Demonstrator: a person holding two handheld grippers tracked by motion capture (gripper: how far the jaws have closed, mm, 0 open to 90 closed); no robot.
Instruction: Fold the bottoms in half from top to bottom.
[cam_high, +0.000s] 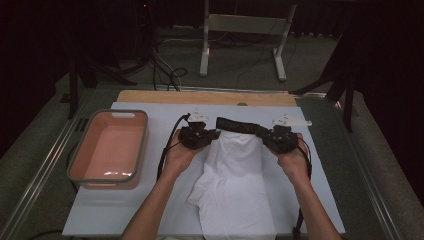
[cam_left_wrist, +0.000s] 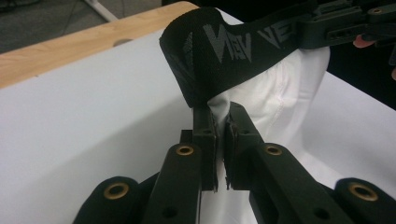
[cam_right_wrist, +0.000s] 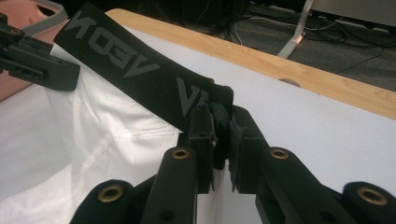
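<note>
A white garment with a black lettered waistband hangs by its top edge over the white table cover, its lower part lying on the cover. My left gripper is shut on the waistband's left end; in the left gripper view my left gripper pinches white cloth just below the waistband. My right gripper is shut on the band's right end. In the right gripper view my right gripper clamps the black waistband, with the white garment hanging beneath.
A pink basin with a grey rim stands at the left of the table. A wooden strip runs along the table's far edge. Beyond it are a white frame's legs and cables on the floor.
</note>
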